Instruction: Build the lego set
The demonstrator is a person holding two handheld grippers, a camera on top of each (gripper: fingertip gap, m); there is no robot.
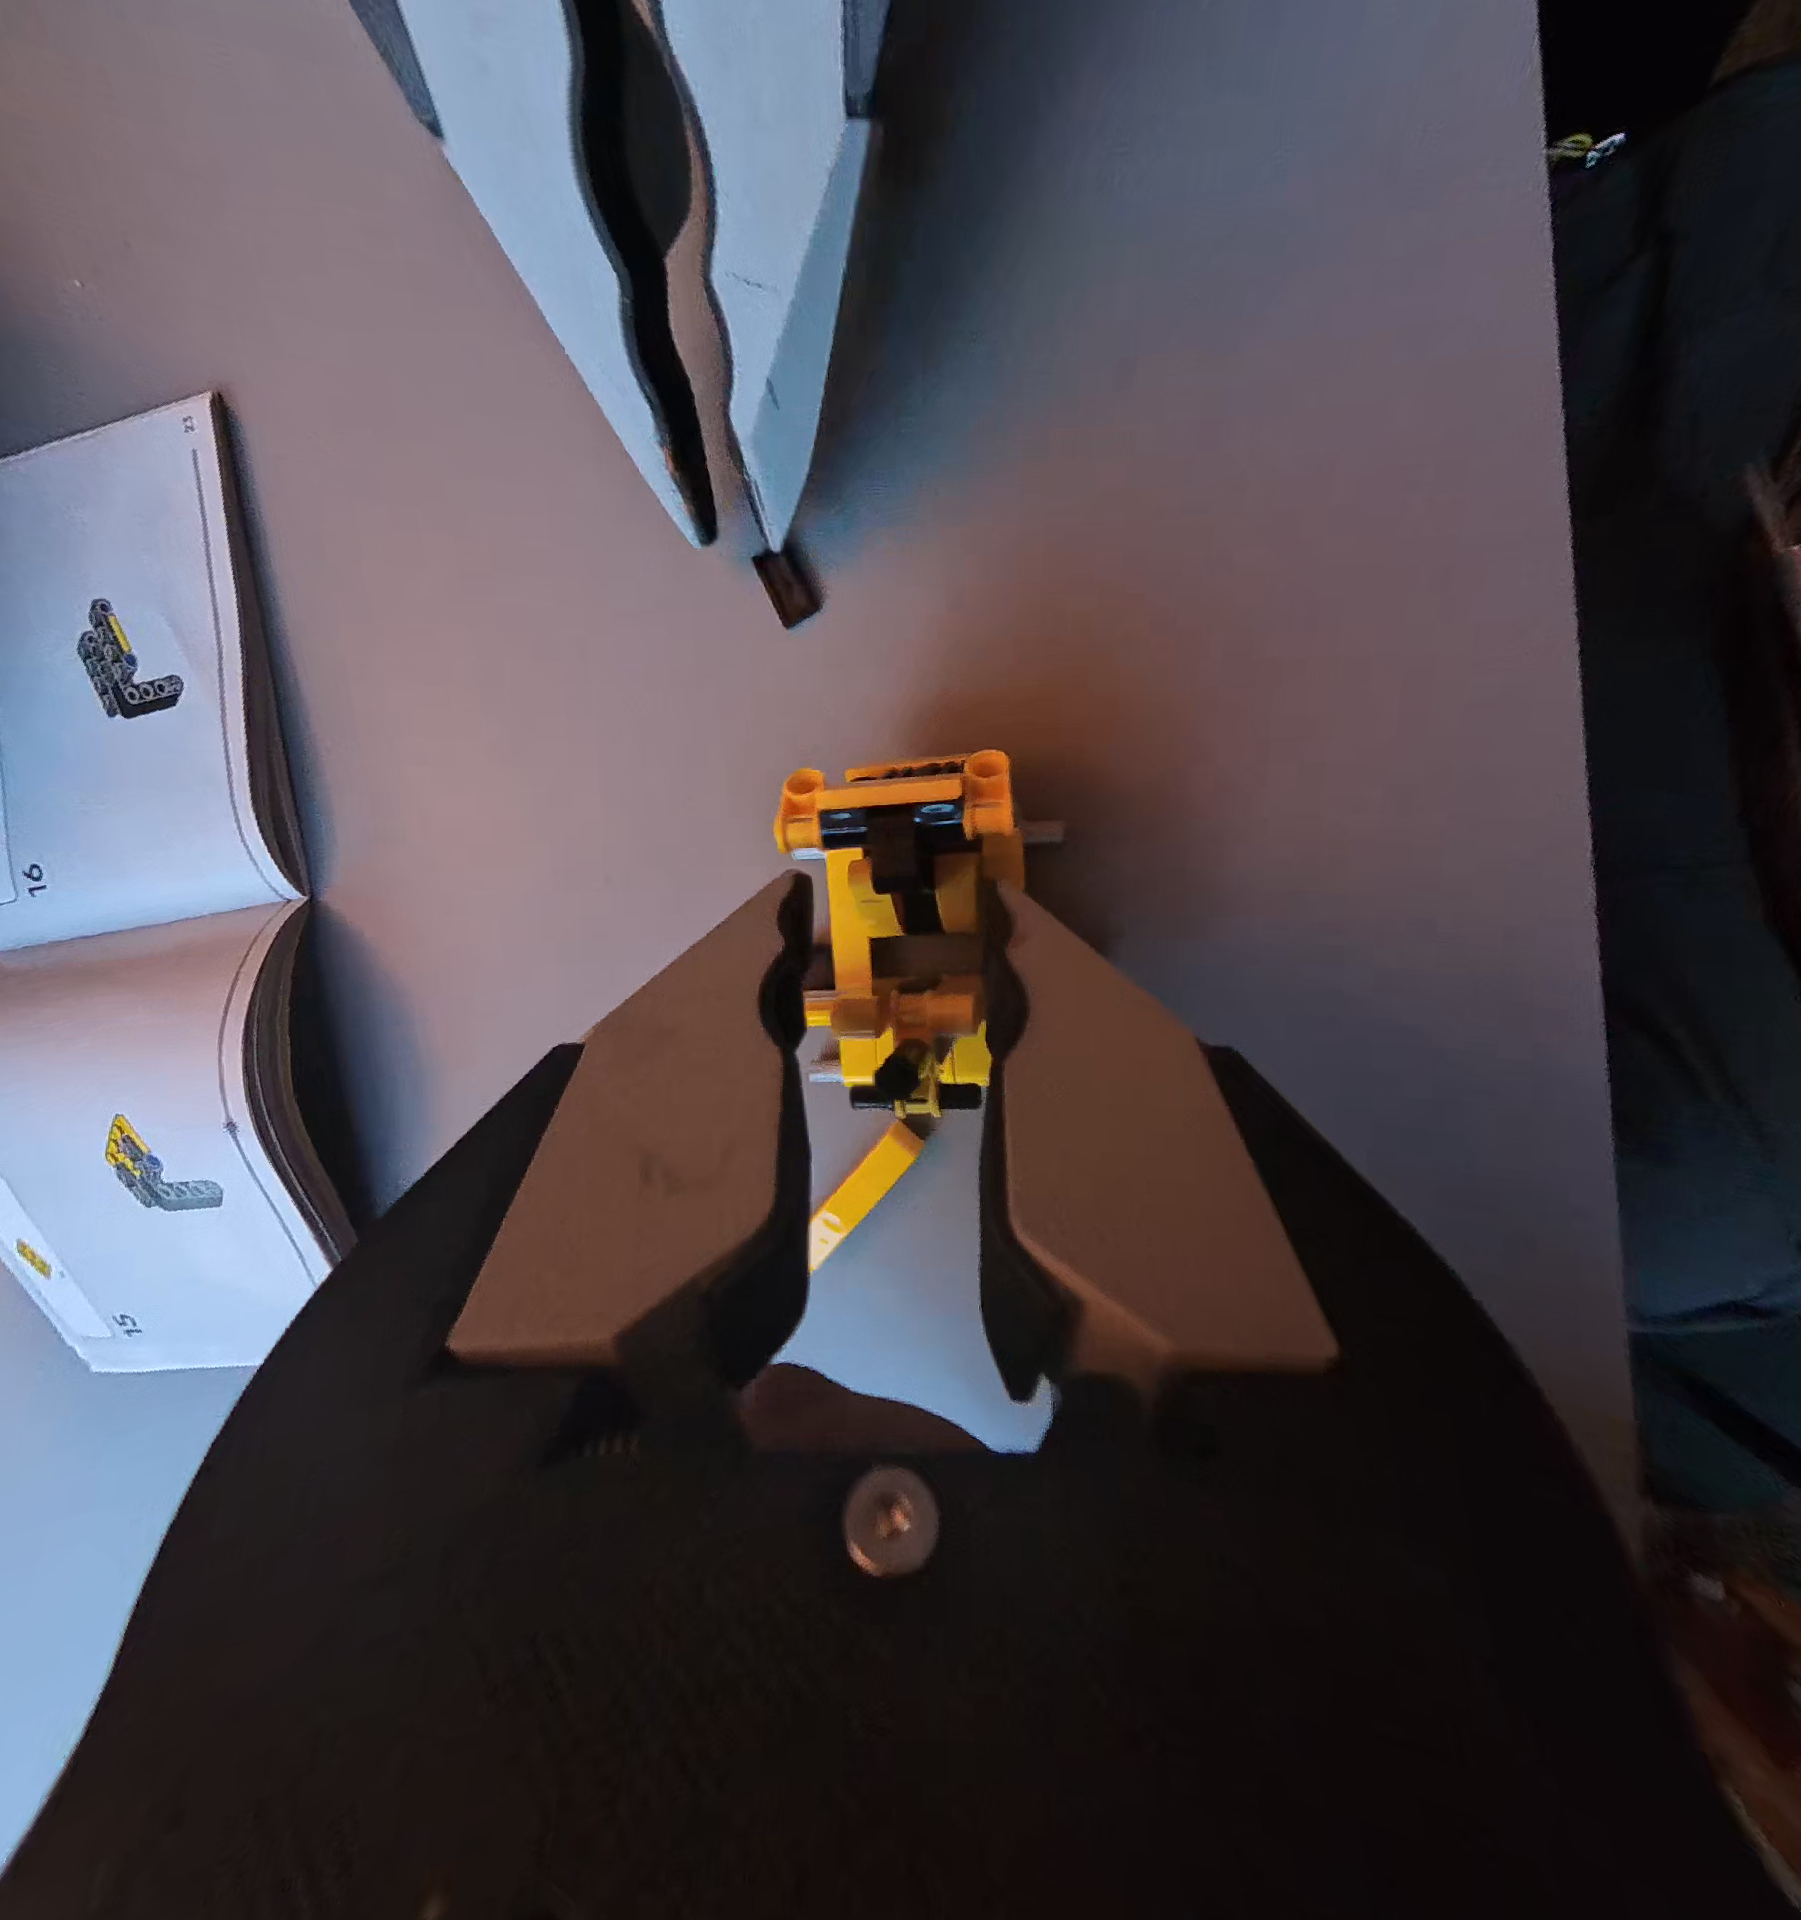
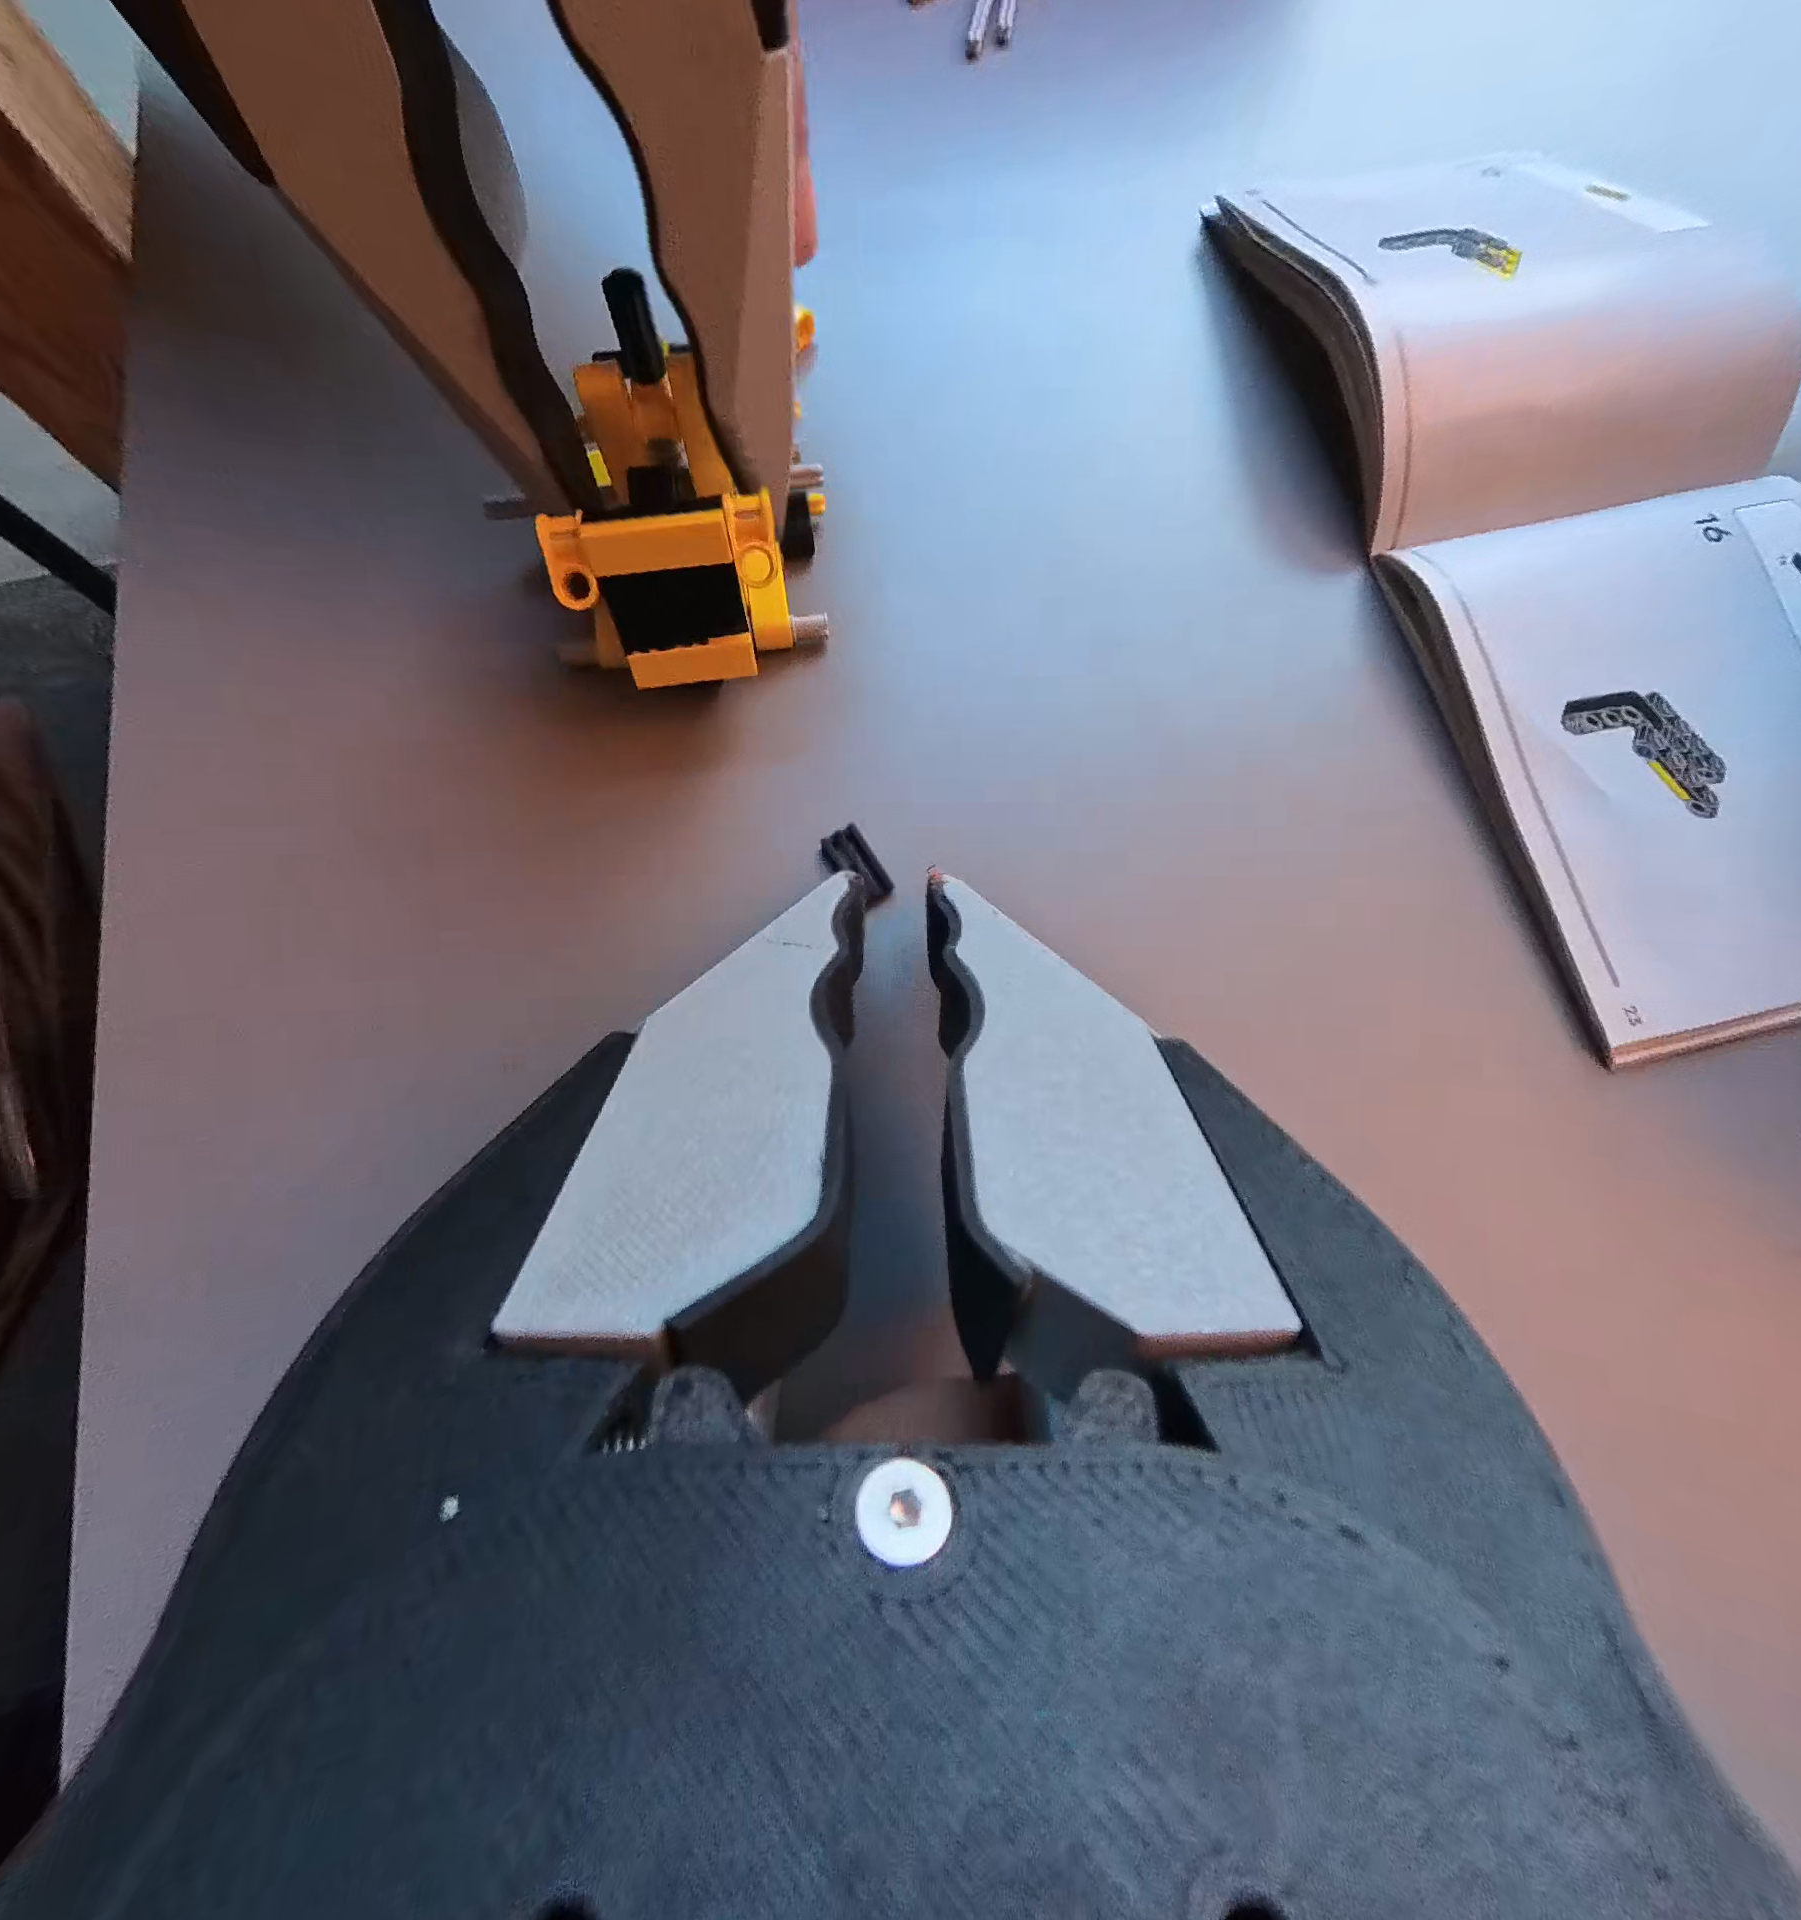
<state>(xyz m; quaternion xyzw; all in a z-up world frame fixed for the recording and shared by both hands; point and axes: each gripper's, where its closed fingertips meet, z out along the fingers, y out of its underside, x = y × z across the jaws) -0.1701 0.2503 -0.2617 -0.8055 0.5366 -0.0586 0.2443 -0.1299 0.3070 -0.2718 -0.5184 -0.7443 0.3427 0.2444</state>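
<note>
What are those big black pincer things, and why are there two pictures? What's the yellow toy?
Those are two grabber tools that a person holds, one in each hand. Each has a camera looking along its two fingers, so each picture comes from one tool.

In the left tool's picture, the left gripper squeezes a yellow and black lego model standing on the grey table.

In the right tool's picture, the right gripper is slightly open and holds nothing. A small black lego piece lies on the table at its tips. An open instruction booklet lies to the side.
</note>
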